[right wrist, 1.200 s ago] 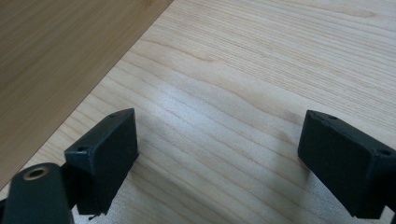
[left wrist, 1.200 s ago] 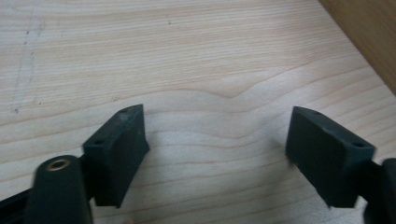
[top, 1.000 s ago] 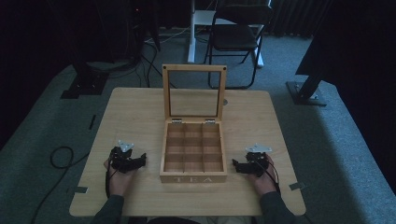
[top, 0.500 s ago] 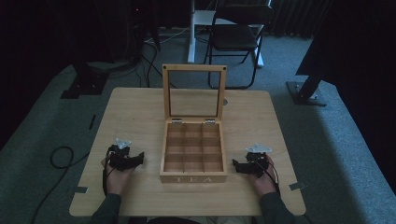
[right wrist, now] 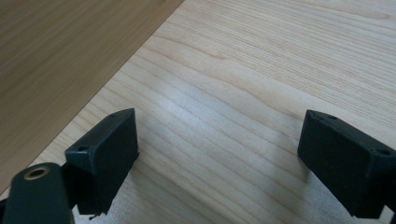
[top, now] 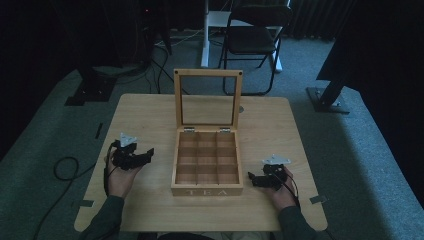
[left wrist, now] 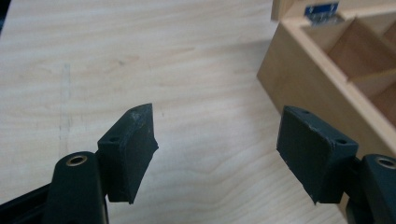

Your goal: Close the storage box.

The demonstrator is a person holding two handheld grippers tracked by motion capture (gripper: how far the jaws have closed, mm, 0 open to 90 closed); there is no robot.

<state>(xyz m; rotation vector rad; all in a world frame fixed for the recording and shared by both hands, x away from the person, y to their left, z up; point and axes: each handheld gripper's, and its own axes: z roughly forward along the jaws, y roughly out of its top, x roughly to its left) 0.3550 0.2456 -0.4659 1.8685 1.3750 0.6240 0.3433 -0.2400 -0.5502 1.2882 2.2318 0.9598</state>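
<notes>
Jaws apart and empty on both: left gripper (top: 148, 152), just been closing slightly, and right gripper (top: 250, 178) flank the open tea box (top: 207, 170) mid-table, likely staged to handle it.

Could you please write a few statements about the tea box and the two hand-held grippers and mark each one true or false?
1. The tea box has its lid standing open. True.
2. The compartments of the tea box hold tea bags. False: the compartments that can be seen are empty.
3. The left hand-held gripper grips the side of the tea box. False: its jaws stand open with nothing between them, beside the box and apart from it.
4. The right hand-held gripper is open with only bare table between its jaws. True.
5. The front of the box reads TEA. True.
</notes>
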